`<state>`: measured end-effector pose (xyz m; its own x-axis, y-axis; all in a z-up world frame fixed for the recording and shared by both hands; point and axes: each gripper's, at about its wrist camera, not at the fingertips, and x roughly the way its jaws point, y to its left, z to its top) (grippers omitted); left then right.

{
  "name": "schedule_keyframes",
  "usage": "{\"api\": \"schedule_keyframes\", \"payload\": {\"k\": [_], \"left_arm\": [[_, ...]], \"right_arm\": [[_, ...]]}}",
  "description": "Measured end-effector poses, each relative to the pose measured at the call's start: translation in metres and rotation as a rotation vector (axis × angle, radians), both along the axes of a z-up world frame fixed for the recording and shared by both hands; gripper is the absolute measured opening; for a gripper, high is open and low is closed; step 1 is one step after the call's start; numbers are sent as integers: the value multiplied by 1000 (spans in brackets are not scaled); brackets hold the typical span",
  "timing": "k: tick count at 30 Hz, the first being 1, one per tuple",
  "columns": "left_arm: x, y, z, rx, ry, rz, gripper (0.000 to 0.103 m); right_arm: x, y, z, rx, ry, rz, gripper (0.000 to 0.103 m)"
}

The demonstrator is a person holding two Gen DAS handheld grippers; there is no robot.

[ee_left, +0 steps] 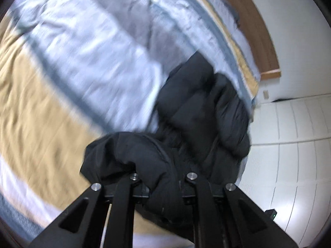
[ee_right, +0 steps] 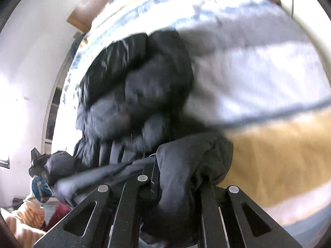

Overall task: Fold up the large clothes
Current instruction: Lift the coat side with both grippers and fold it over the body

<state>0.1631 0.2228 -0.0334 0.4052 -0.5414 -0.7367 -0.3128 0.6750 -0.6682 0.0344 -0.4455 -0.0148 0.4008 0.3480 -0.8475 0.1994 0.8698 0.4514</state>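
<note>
Both grippers, left gripper (ee_left: 163, 188) and right gripper (ee_right: 178, 188), are clamped on your black puffer jacket (ee_left: 202, 107), bunched at the striped bed's (ee_left: 62, 103) near edge; no fold visible, folding remains.

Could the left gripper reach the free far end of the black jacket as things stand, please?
Probably not yet: the left gripper is shut on a fold of the black jacket, so it would have to let go first. Otherwise the far end lies uncovered on the striped bedding.
</note>
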Motion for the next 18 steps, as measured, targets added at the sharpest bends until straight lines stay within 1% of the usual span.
{"api": "schedule_keyframes", "payload": {"k": [3, 5, 6, 7, 10, 12, 13, 14, 16, 18], "left_arm": [[40, -5, 29, -34, -85, 10, 12], [67, -7, 48, -70, -145, 26, 12], [77, -6, 55, -79, -163, 32, 12], [97, -8, 66, -86, -192, 39, 12], [151, -22, 78, -75, -207, 39, 12], [178, -32, 77, -41, -199, 29, 12], [200, -40, 71, -10, -179, 27, 12], [212, -46, 65, 5, -162, 32, 12], [237, -54, 50, 26, -125, 50, 13], [260, -64, 33, 49, -95, 61, 13]], "right_arm": [[33, -5, 23, -7, -69, -20, 9], [63, -9, 38, 10, -125, -62, 9], [74, -13, 43, 19, -140, -81, 9], [85, -17, 47, 27, -151, -98, 9], [127, -25, 54, 32, -164, -150, 9], [156, -28, 48, 31, -150, -189, 9], [170, -28, 42, 29, -139, -204, 9], [187, -29, 32, 22, -121, -220, 10], [210, -31, 18, 10, -88, -240, 10], [234, -35, -2, 7, -52, -262, 10]]}}
